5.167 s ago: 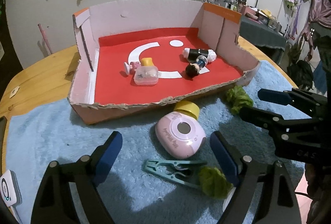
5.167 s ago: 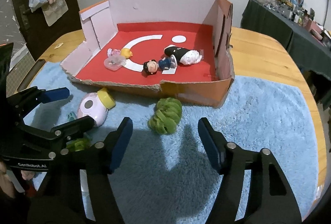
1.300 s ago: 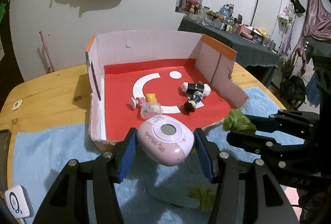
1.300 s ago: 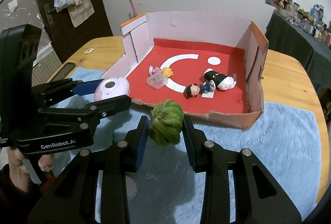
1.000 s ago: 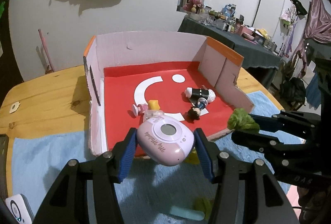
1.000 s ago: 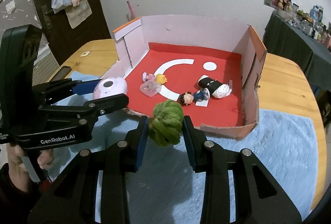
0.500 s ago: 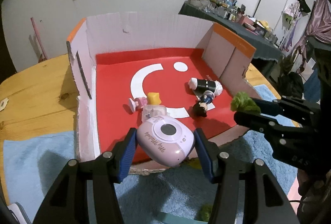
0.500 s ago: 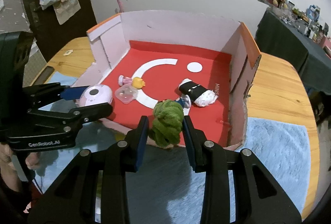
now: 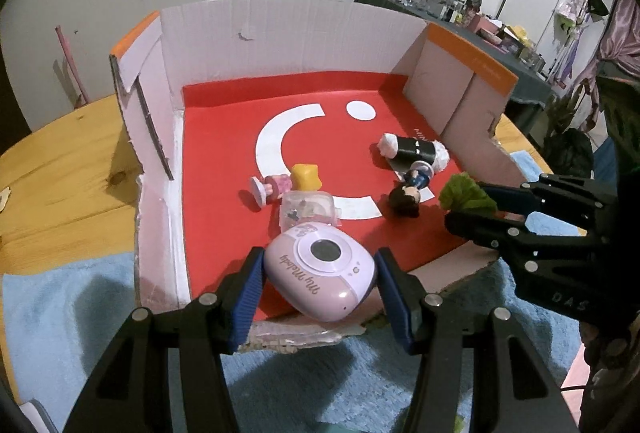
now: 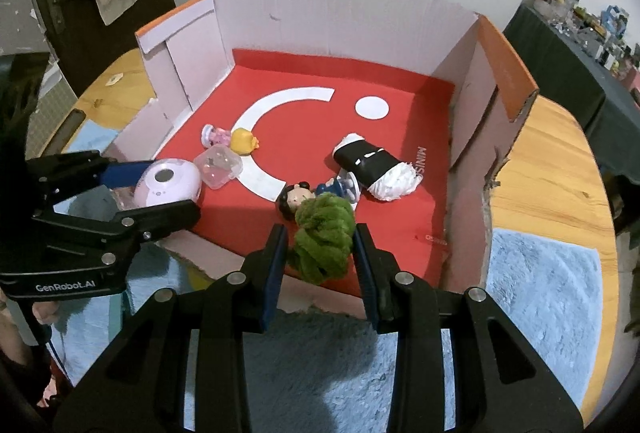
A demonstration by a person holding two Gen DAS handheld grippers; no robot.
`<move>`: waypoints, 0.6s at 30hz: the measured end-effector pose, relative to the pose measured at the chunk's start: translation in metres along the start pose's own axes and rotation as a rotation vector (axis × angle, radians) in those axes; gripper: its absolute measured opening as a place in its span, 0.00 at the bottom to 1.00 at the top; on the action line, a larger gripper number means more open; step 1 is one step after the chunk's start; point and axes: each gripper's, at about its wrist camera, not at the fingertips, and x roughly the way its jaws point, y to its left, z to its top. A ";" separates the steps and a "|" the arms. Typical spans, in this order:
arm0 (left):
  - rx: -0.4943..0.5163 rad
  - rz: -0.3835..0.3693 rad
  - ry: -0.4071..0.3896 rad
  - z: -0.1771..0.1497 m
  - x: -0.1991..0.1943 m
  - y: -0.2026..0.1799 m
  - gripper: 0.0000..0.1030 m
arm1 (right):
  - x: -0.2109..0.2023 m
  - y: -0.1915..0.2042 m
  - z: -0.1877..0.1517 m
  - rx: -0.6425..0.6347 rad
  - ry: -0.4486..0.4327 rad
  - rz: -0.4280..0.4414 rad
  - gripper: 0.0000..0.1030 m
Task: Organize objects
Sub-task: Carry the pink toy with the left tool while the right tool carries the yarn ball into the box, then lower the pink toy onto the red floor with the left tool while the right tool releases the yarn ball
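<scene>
- Both tongs have carried their loads forward and down since the earlier frames: then they hung over the blue mat short of the box, now they sit over its torn near wall.
- Left tongs (image 9: 320,273) pinch the pink "My Melody" toy camera (image 9: 320,269) by its sides, lens up; it hangs just above the red floor at the near edge of the cardboard box (image 9: 280,33).
- Right tongs (image 10: 320,253) are pressed in on the green yarn ball (image 10: 324,237), squeezing it a little; it hangs over the near right part of the box floor.
- Just ahead of the left tongs: clear plastic case (image 9: 306,209), then a pink-and-yellow figurine (image 9: 284,183).
- Just ahead of the right tongs: dark-haired doll (image 10: 296,195), and beyond it a black-and-white bundle (image 10: 372,165).
- Step in hand, as I judge it: putting both items into the box, transport nearly done.
- Next move calls for a short lowering to bare red floor, then spreading both tongs; the camera should land short of the clear case, the yarn short of the doll.
- Compared with the earliest frames, the camera and yarn are off the mat on the wooden worktop (image 9: 60,173).
</scene>
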 end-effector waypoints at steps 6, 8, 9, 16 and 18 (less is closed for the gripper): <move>0.024 0.021 -0.011 0.002 -0.003 -0.005 0.56 | 0.006 0.001 0.002 0.002 0.015 0.012 0.31; 0.050 0.035 -0.009 0.003 -0.003 -0.009 0.56 | 0.008 0.002 0.003 -0.005 0.020 0.007 0.31; 0.049 0.031 0.001 0.004 0.000 -0.009 0.56 | 0.009 0.002 0.004 -0.006 0.024 0.009 0.31; 0.026 -0.010 0.058 0.009 0.017 -0.003 0.56 | 0.015 0.001 0.006 -0.002 0.043 0.032 0.31; 0.023 -0.013 0.055 0.011 0.018 -0.003 0.56 | 0.019 -0.002 0.005 0.006 0.052 0.039 0.31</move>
